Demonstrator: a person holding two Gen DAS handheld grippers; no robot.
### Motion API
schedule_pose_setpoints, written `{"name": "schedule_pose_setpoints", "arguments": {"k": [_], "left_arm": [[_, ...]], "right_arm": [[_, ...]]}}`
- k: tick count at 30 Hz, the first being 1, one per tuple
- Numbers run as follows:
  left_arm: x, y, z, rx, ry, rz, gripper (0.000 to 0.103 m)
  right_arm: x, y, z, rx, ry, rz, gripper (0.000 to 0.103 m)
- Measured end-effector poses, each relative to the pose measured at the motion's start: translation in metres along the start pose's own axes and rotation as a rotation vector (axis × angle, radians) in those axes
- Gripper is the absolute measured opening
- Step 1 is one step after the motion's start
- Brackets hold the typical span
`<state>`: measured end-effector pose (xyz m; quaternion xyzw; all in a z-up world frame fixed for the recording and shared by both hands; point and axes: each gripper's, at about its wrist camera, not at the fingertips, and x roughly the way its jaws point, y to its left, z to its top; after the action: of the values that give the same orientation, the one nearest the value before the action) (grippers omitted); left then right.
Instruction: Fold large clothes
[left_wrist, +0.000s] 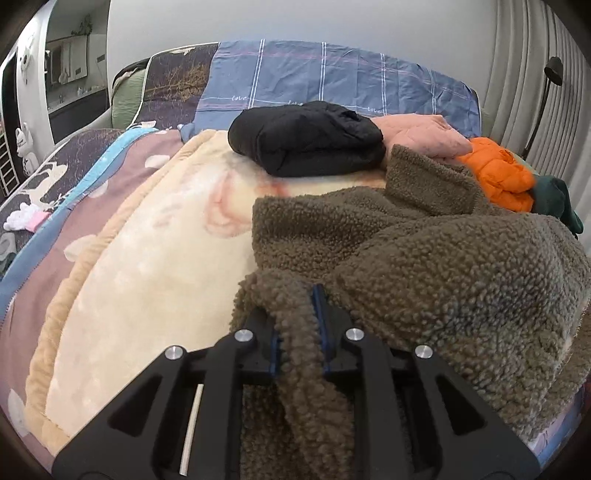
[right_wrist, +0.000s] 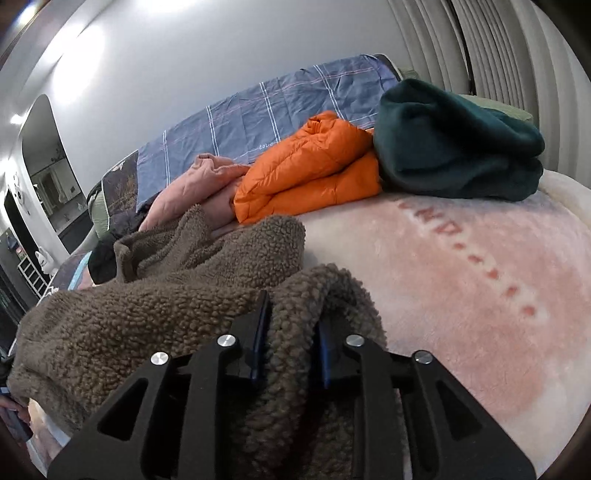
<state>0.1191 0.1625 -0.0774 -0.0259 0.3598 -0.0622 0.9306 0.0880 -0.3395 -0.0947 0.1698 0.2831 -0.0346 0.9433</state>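
A brown fleece jacket (left_wrist: 424, 258) lies bunched on the cream and pink blanket (left_wrist: 147, 266) on the bed; it also shows in the right wrist view (right_wrist: 166, 295). My left gripper (left_wrist: 297, 317) is shut on a fold of its left edge, fleece pinched between the blue pads. My right gripper (right_wrist: 291, 325) is shut on a thick fold of the jacket's right edge. Both hold the cloth low over the blanket (right_wrist: 461, 295).
Folded clothes lie at the far side: a black one (left_wrist: 306, 138), a pink one (left_wrist: 421, 138), an orange puffer (right_wrist: 314, 166) and a dark green one (right_wrist: 458, 147). A blue checked pillow (left_wrist: 332, 77) stands by the wall. Curtains (right_wrist: 498, 48) hang on the right.
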Motion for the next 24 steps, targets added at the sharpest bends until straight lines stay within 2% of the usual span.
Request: {"name": "schedule_pose_setpoints", "arguments": {"k": [4, 6, 7, 8, 10, 12, 13, 14, 16, 17, 19, 22, 24], "left_arm": [[-0.027, 0.002, 0.001, -0.019, -0.02, -0.027, 0.019], [-0.048, 0.007, 0.004, -0.054, -0.047, -0.076, 0.022], [-0.061, 0.011, 0.007, -0.07, -0.056, -0.114, 0.024], [-0.069, 0.014, 0.008, -0.077, -0.056, -0.143, 0.026], [-0.08, 0.018, 0.012, -0.089, -0.034, -0.207, 0.032], [-0.079, 0.023, 0.013, -0.114, 0.015, -0.272, 0.052], [-0.07, 0.025, 0.012, -0.127, 0.093, -0.29, 0.076], [-0.064, 0.026, 0.01, -0.124, 0.146, -0.251, 0.087], [-0.05, 0.032, 0.005, -0.099, 0.228, -0.123, 0.087], [-0.05, 0.035, 0.004, -0.094, 0.24, -0.089, 0.087], [-0.057, 0.041, 0.007, -0.086, 0.212, -0.012, 0.087], [-0.068, 0.036, 0.027, -0.009, 0.098, 0.082, 0.085], [-0.058, 0.024, 0.044, 0.056, 0.077, 0.076, 0.085]], "right_arm": [[-0.014, 0.006, 0.006, -0.032, 0.017, -0.003, 0.028], [-0.033, 0.007, 0.015, -0.022, 0.0, 0.002, 0.049], [-0.048, 0.004, 0.023, -0.01, -0.045, 0.012, 0.062], [-0.058, 0.001, 0.029, -0.001, -0.082, 0.017, 0.068], [-0.076, -0.007, 0.048, 0.006, -0.125, 0.021, 0.069], [-0.079, -0.015, 0.064, 0.025, -0.136, 0.019, 0.069], [-0.075, -0.019, 0.071, 0.039, -0.119, 0.022, 0.069], [-0.068, -0.02, 0.076, 0.048, -0.092, 0.031, 0.069], [-0.046, -0.02, 0.083, 0.036, -0.019, 0.029, 0.069], [-0.035, -0.016, 0.085, 0.019, 0.01, 0.017, 0.069], [-0.012, -0.005, 0.089, -0.033, 0.07, 0.009, 0.069], [0.022, 0.012, 0.098, -0.094, 0.152, 0.021, 0.069], [0.05, 0.023, 0.107, -0.126, 0.235, 0.038, 0.07]]}}
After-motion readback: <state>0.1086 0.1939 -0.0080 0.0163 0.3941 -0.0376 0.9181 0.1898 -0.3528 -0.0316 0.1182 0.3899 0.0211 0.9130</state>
